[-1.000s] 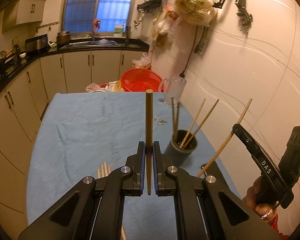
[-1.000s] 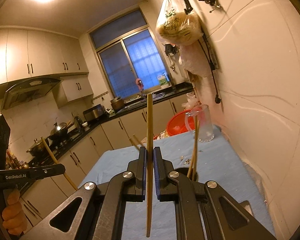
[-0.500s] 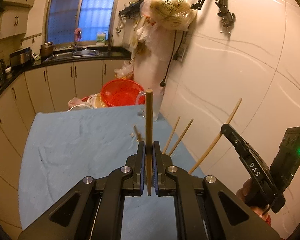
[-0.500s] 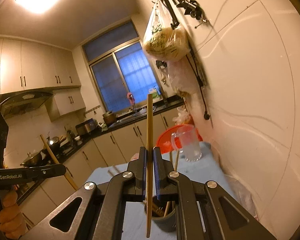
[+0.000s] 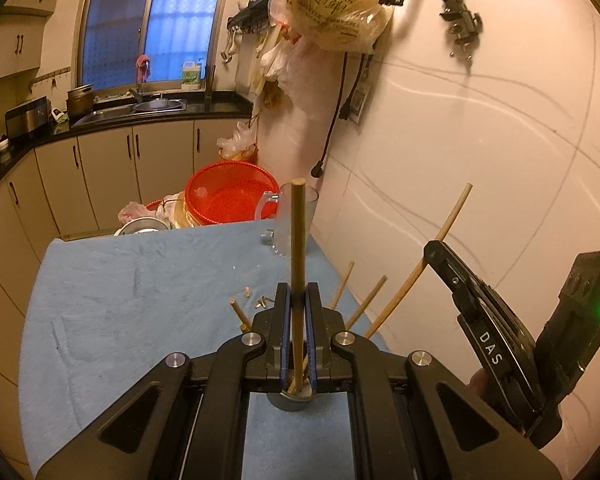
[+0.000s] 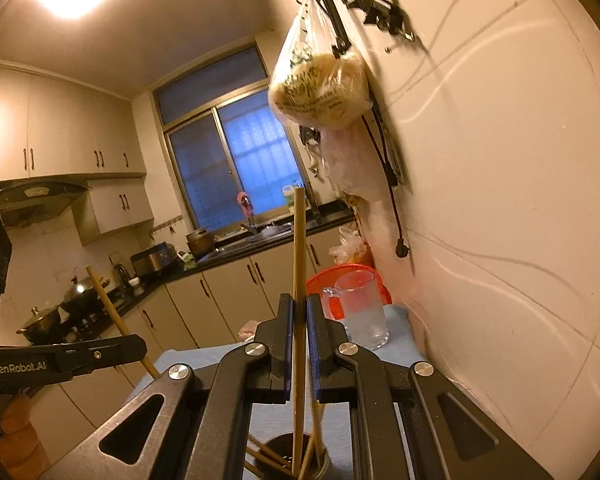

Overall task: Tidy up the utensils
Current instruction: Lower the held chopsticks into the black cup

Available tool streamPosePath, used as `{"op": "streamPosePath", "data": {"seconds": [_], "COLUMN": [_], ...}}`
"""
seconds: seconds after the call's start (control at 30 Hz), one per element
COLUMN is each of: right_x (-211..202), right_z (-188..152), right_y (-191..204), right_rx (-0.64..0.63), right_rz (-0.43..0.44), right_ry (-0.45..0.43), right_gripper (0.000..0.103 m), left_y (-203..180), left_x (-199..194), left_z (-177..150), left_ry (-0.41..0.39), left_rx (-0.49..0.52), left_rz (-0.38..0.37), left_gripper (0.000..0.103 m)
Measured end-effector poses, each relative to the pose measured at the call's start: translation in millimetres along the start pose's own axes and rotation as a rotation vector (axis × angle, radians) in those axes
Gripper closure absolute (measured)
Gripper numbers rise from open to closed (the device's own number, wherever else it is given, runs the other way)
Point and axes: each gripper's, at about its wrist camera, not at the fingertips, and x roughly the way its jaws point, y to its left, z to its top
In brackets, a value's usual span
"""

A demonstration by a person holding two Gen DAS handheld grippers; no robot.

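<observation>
Both grippers hang over the dark cup (image 5: 292,396) on the blue cloth (image 5: 132,312), each pinched tight on a single chopstick. The left gripper (image 5: 298,320) holds its stick (image 5: 298,240) upright, the lower end already down at the cup's mouth, so letting go should drop it straight in. The right gripper (image 6: 299,340) carries its stick (image 6: 299,264) the same way, tip reaching into the cup among the sticks (image 6: 268,456) leaning there. Upright is the sensible hold: the cup is narrow and the sticks inside fan outward. From the left view, the right gripper's stick (image 5: 424,264) slants beside the wall. A glass jug (image 6: 360,312) and red basket (image 5: 228,196) stand farther back, out of the way.
</observation>
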Motion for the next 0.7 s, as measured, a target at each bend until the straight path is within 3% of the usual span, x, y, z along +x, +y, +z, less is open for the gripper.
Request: {"op": "streamPosePath", "data": {"seconds": [0.4, 0.7], "right_x": [49.0, 57.5], "right_z": [-37.7, -44.4], "right_y": [-20.7, -22.8], "right_rx": [0.043, 0.051], "right_rz": [0.001, 0.021], "right_ry": [0.167, 0.219], "right_gripper": [0.096, 0.093], "left_y": [11.8, 17.4], "left_x": [43.5, 49.4], "left_z": [-21.3, -27.4], "left_ry": [0.074, 0.09], "left_rx": [-0.012, -0.025], "left_rz": [0.012, 0.029], "left_gripper": [0.097, 0.096]}}
